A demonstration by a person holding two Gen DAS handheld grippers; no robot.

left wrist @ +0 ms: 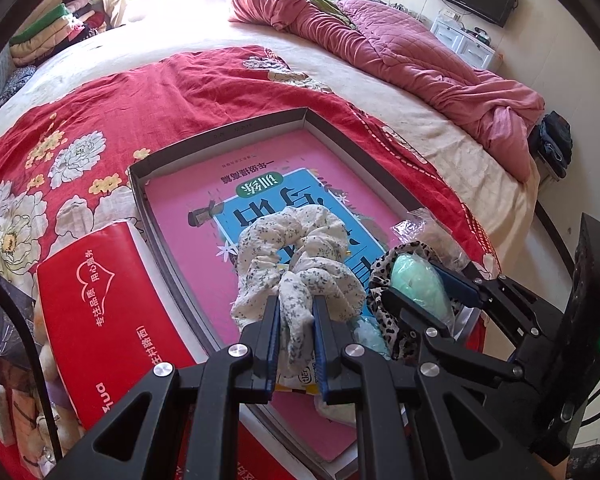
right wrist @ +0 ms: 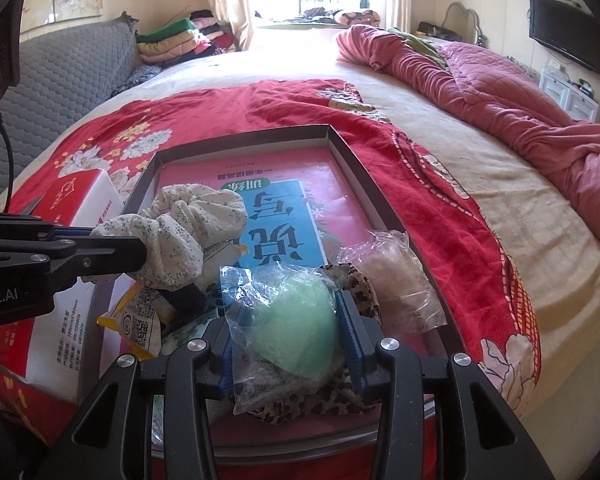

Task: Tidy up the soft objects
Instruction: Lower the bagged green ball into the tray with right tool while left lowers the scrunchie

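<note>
Red floral sheet covers the near part of the bed.

Left wrist view: left tongs pressed together on a fold of the white speckled scrunchie, which hangs over the grey tray. Tray floor lined with a pink book. Red tissue pack just beside the tray's left wall. To the right, the right tongs straddle a green puff, with a leopard scrunchie under it. Pink quilt bunched at the far side of the bed.

Right wrist view: right tongs partly spread, both pads against the green puff in its clear wrap, held over the tray's near end. Leopard scrunchie beneath and behind the puff. A second clear packet lies at the tray's right wall. Left tongs come in from the left, clamping the white scrunchie. A yellow sachet sits below it.
</note>
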